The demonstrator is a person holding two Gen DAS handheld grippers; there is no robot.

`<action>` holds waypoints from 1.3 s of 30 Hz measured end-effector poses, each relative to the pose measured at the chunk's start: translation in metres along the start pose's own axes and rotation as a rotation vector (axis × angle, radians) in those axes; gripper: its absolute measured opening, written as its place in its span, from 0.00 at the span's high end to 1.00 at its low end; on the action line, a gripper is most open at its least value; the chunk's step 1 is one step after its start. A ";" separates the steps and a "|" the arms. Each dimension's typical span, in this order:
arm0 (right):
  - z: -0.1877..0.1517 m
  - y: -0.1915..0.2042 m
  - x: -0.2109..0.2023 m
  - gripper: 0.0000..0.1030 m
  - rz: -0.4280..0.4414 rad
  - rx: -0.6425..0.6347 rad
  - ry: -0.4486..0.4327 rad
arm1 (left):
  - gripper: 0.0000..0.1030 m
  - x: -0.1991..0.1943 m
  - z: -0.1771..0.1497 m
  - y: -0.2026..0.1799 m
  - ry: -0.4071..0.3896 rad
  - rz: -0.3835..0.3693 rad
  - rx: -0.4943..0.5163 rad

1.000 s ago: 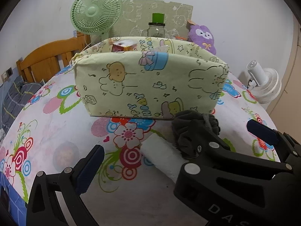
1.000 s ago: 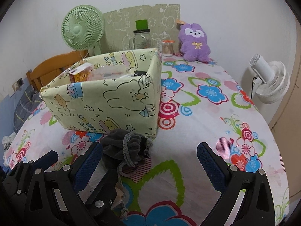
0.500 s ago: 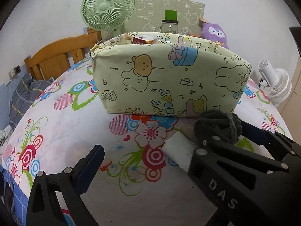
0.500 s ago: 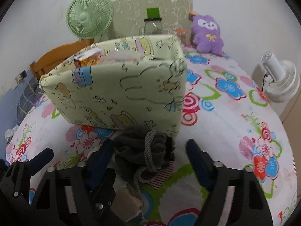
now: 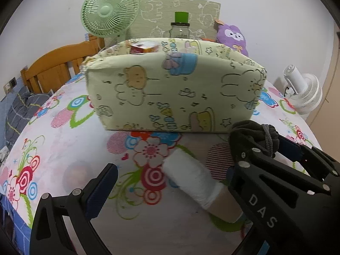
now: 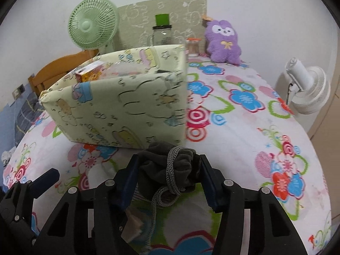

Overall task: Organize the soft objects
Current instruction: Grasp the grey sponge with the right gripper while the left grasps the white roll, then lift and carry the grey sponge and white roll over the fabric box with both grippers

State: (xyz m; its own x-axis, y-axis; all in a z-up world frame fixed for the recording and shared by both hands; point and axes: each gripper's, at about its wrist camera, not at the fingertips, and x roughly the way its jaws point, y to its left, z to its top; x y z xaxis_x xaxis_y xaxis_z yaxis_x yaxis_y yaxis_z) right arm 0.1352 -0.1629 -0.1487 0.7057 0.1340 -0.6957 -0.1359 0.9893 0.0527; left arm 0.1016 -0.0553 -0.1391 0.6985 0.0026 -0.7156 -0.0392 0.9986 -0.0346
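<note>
- We see the flowered tablecloth (image 6: 244, 110) bearing the cartoon-print fabric box (image 6: 127, 106).
- Our right gripper (image 6: 167, 176) has just been closing, its jaws now pinching the grey drawstring pouch (image 6: 170, 165) just before the box.
- Our left gripper (image 5: 170, 182) stands open, beside a white roll (image 5: 187, 174).

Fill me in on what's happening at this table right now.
A person is tidying soft things with two handheld grippers. The right gripper has just been closing its jaws around a dark grey drawstring fabric pouch, which lies on the flowered tablecloth in front of a pale yellow cartoon-print fabric storage box. The left gripper hangs open nearby, empty, over a rolled white sock.
</note>
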 end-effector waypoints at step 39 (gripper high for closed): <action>-0.011 -0.010 -0.027 0.44 0.004 0.054 -0.021 | 0.69 -0.017 -0.007 -0.012 -0.023 -0.056 0.022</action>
State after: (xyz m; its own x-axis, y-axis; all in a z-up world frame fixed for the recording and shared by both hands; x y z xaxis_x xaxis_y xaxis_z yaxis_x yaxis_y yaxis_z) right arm 0.1101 -0.1775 -0.1387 0.7200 0.1386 -0.6800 -0.1017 0.9903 0.0941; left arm 0.0848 -0.0679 -0.1312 0.7153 -0.0523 -0.6969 0.0156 0.9981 -0.0589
